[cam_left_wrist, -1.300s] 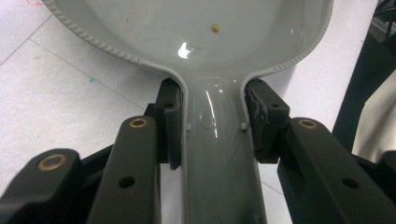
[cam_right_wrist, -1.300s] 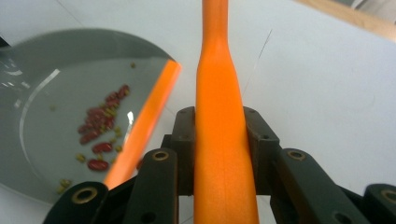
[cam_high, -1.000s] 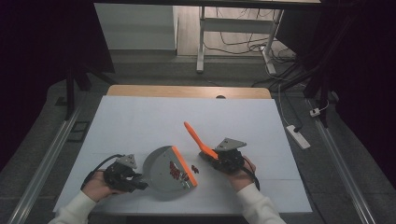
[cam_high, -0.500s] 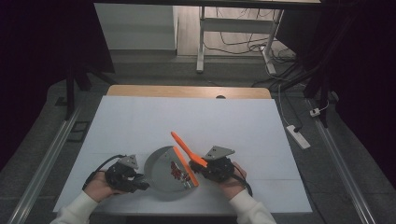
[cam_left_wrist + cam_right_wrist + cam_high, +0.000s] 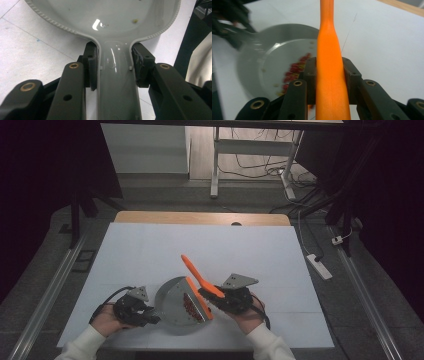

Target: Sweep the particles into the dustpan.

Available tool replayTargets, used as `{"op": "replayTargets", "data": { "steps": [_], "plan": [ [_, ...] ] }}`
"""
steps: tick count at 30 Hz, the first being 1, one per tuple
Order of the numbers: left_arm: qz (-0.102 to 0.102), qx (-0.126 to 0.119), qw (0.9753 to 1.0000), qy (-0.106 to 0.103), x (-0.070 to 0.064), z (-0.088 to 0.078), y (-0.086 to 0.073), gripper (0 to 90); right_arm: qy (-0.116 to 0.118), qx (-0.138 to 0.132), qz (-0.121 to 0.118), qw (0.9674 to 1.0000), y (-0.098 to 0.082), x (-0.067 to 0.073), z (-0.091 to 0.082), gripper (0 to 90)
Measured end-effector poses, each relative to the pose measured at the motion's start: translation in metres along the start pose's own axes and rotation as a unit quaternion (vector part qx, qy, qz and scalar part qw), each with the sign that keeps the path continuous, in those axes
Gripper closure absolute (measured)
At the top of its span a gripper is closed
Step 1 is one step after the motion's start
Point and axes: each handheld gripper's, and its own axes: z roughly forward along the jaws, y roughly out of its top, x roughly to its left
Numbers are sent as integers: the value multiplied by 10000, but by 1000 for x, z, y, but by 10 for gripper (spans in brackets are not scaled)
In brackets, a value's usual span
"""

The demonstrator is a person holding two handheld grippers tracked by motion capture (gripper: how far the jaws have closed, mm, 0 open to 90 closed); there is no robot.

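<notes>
Left gripper (image 5: 150,316) is clamped on the grey handle of the dustpan (image 5: 175,305); right gripper (image 5: 214,296) is clamped on the orange brush handle (image 5: 197,274). Both sit near the front edge of the white table (image 5: 150,250), the dustpan between the two hands.

Left gripper view: pads press both sides of the pan handle (image 5: 116,82), and a few specks lie on the pan floor. The brush is outside that frame.

Right gripper view: red and yellowish crumbs (image 5: 295,70) lie in a band inside the pan (image 5: 262,62). The pan's left part is blurred, and the brush head is hidden below the jaws.

High view: the handle's long axis runs diagonally, its free end pointing up toward the far left corner, its head low over the pan's right rim.
</notes>
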Motion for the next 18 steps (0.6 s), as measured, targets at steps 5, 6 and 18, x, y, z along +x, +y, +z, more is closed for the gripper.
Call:
{"op": "replayTargets", "data": {
  "steps": [5,6,18],
  "plan": [
    [9,-29,10000,-6,-1,-3,-1,621,-255,170,84,9995,-11,-11,-4,699],
    [16,-17,10000,-3,-1,-3,-1,621,-267,219,93,9994,-14,-12,-4,699],
    [22,37,10000,23,-7,-8,-7,621,-313,537,-134,9980,-29,8,-3,698]
  ]
}}
